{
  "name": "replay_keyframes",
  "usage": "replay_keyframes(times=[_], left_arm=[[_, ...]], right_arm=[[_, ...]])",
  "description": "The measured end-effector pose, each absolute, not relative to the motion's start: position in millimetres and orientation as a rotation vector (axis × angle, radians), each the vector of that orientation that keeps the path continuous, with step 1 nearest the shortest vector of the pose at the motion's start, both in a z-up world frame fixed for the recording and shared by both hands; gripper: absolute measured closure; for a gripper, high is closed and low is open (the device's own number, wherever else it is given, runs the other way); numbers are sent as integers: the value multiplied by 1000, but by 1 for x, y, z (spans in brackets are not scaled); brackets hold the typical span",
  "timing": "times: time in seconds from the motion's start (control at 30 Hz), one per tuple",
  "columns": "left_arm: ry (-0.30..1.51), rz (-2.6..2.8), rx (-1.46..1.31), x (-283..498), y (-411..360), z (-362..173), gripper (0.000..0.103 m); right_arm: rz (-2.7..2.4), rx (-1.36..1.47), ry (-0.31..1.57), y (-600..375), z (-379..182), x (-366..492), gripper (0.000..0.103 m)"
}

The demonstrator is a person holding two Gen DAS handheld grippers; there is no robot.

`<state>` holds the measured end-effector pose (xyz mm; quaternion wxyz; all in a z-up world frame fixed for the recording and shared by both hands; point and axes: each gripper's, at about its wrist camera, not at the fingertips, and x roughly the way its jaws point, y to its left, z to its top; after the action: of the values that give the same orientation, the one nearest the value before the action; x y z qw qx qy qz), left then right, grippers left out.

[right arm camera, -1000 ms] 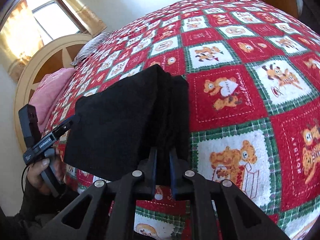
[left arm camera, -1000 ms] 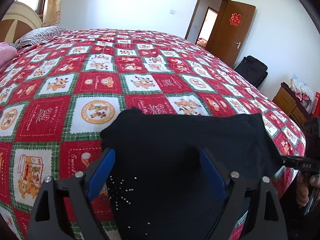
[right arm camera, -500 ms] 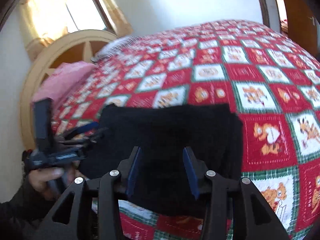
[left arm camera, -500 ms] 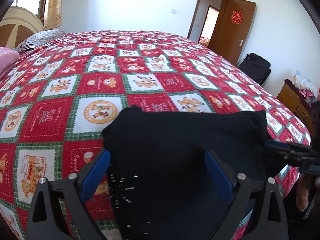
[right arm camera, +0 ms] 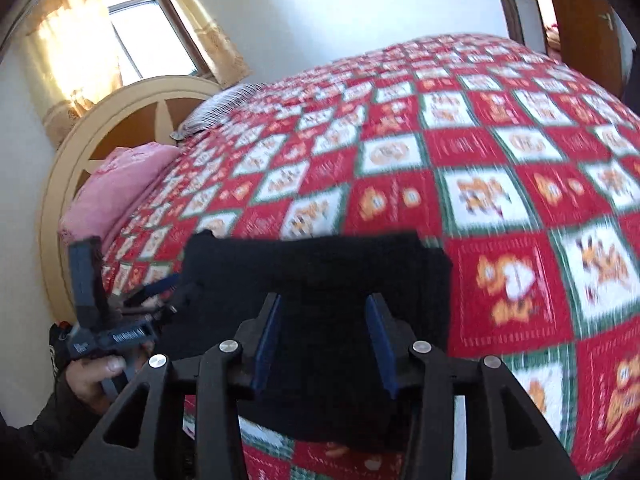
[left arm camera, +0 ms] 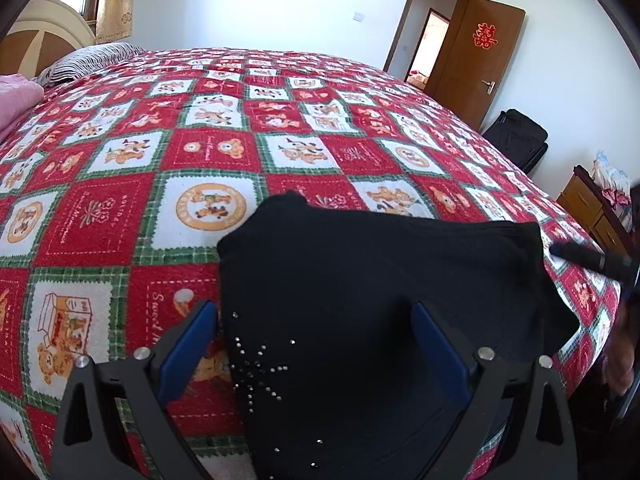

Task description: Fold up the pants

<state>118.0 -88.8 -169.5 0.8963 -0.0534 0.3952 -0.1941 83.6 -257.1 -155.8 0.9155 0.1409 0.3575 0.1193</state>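
Note:
The black pants point(left arm camera: 380, 280) lie folded into a compact rectangle on the near edge of the bed, with small studs near the front corner. They also show in the right wrist view point(right arm camera: 320, 276). My left gripper point(left arm camera: 314, 328) is open and empty, its blue pads either side of the near edge of the pants. My right gripper point(right arm camera: 324, 320) is open and empty, hovering over the pants' near side. The left gripper point(right arm camera: 156, 296) shows in the right wrist view by the pants' left end. The right gripper's tip point(left arm camera: 588, 258) shows in the left wrist view at the pants' right corner.
The bed has a red, white and green patchwork quilt point(left arm camera: 200, 152). A pink blanket point(right arm camera: 116, 188) and striped pillow point(left arm camera: 88, 60) lie by the headboard point(right arm camera: 132, 116). A black suitcase point(left arm camera: 516, 140), a wooden door point(left arm camera: 476, 60) and a wooden dresser point(left arm camera: 592, 208) stand to the right.
My right gripper let go of the pants' edge, opened, and pulled back and up. My left gripper stayed open and drew back slightly. The pants stay folded on the bed.

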Motion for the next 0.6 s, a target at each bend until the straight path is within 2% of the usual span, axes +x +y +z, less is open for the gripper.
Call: replay_keyframes(times=[0.13,0.3,0.5,0.53,0.6], left_arm=[[816,-403,-103,118,-88,-169,3],[822,-407,-110,120,-87,-171,3],[783,-381,-104,114,-71,-165,3],[774,-373,-113,113,-65,-165,3],[763,-364,-160,112,-50,-165,3]], right_arm=[[263,264,715,-250,-147,111,57],[160,301,816,-267,-172,145,57],[195,344,781,-281,-173,127,57],[186,332,766,-283,-168,119,55],[158,313,747,-286,-164,105,40]])
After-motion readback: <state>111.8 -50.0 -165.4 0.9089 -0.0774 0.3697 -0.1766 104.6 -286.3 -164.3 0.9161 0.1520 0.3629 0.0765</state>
